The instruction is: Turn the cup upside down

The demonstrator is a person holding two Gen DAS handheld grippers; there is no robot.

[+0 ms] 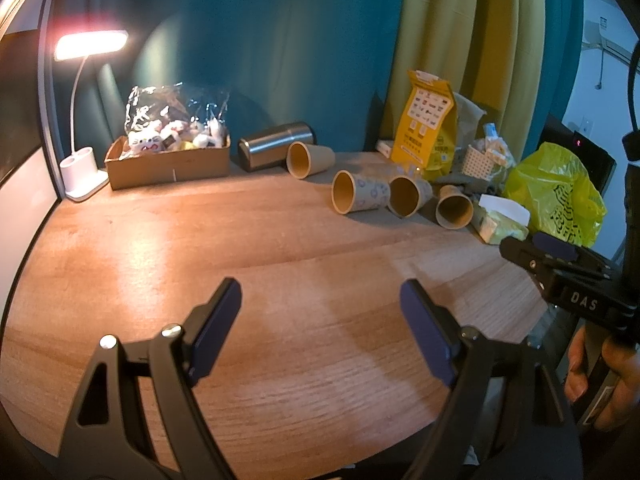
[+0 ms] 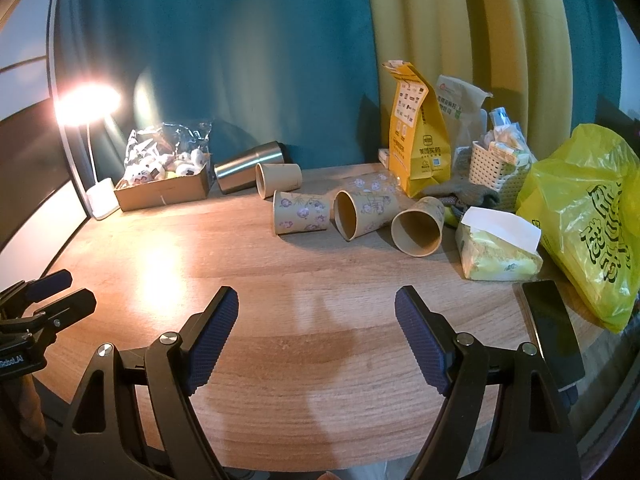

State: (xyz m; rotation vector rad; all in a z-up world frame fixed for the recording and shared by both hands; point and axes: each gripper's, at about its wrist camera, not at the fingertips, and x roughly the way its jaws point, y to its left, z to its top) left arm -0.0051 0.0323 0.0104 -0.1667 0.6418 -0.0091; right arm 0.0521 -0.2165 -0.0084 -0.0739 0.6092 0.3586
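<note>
Several paper cups lie on their sides at the back of the wooden table [image 1: 280,264]: a plain one [image 1: 309,159] [image 2: 278,178], a flower-printed one [image 1: 358,197] [image 2: 302,212], another printed one [image 1: 409,196] [image 2: 366,208] and one at the right [image 1: 454,206] [image 2: 418,226]. My left gripper [image 1: 320,304] is open and empty above the near table, far short of the cups. My right gripper [image 2: 316,312] is open and empty over the near table; it also shows at the right of the left wrist view [image 1: 536,250].
A steel tumbler [image 1: 276,146] lies by the curtain. A cardboard box of toys [image 1: 168,160] and a lit lamp [image 1: 90,44] stand back left. A yellow paper bag [image 2: 418,136], white basket [image 2: 500,176], tissue pack [image 2: 498,246], yellow plastic bag [image 2: 592,216] and black phone [image 2: 554,332] crowd the right.
</note>
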